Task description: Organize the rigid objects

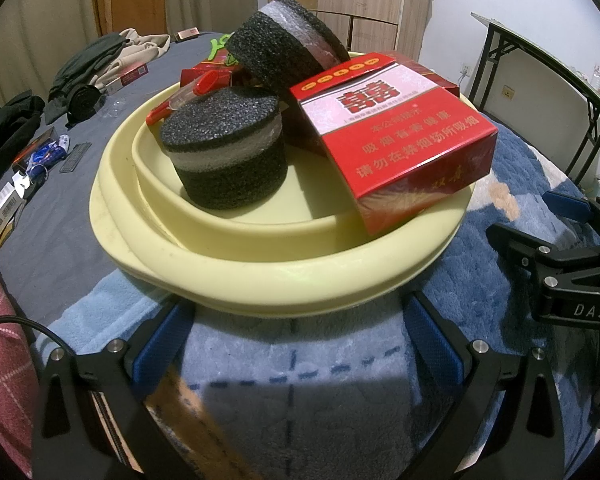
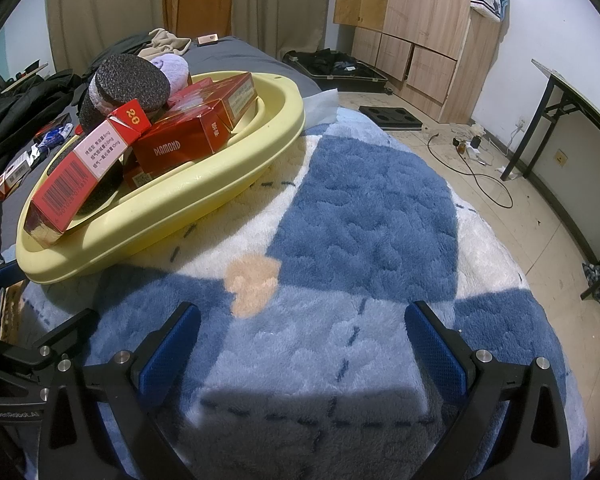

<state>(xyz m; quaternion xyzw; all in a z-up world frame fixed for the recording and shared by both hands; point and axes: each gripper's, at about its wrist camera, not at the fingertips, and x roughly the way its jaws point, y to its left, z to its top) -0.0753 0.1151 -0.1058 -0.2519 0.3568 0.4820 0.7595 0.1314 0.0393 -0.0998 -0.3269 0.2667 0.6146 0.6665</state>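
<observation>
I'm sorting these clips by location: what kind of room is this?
Probably a bedroom: the yellow basin sits on a fleece blanket over a bed, clothes lie piled behind, and a wooden wardrobe lines the wall.

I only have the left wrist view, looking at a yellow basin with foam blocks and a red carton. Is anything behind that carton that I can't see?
Observer: Yes. The right wrist view shows a red box marked DIAMOND lying in the yellow basin, behind the red carton.
Operator: Is the right gripper holding anything?
Observer: No. The right gripper is open, over the blue and white blanket, beside the basin.
Operator: Anything soft in that pile?
Observer: A lilac fluffy cloth shows behind the tilted foam block; whether it is inside the basin, I cannot tell.
</observation>
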